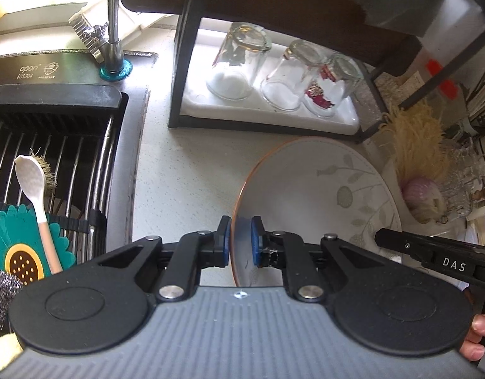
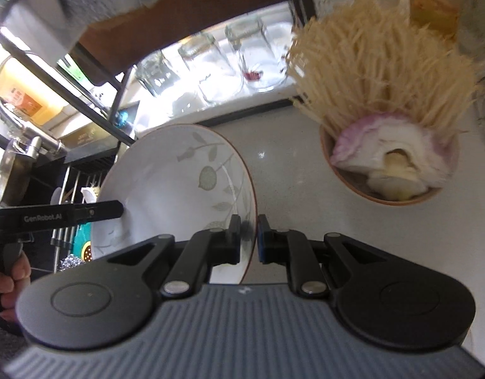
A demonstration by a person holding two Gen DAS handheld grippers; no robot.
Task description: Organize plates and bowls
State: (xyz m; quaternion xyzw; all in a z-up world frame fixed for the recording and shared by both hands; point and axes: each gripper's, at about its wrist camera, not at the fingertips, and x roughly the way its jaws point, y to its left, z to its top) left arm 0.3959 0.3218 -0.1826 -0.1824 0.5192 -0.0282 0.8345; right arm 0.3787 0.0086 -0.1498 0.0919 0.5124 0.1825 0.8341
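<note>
Left wrist: left gripper point(image 1: 241, 240) clamped on the plate point(image 1: 318, 189) rim, plate at 3 o'clock, tilted off the counter point(image 1: 185, 170).

Right wrist: right gripper point(image 2: 249, 240) clamped on the opposite rim; bowl point(image 2: 384, 195) at 2 o'clock still unsorted. Plate lifted, not yet racked, I judge.

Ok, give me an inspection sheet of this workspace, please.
Surface: pale speckled counter, bare near the sink.
Job's things: leaf-patterned plate, gripped at two edges.
Clutter: three upturned glasses on a white tray; bowl of noodles; spoon in the sink rack.
Grippers: left hand-held gripper and right hand-held gripper both shut on the plate's rim.
Cables: nothing seen.
Surroundings: faucet, dark shelf frame.
</note>
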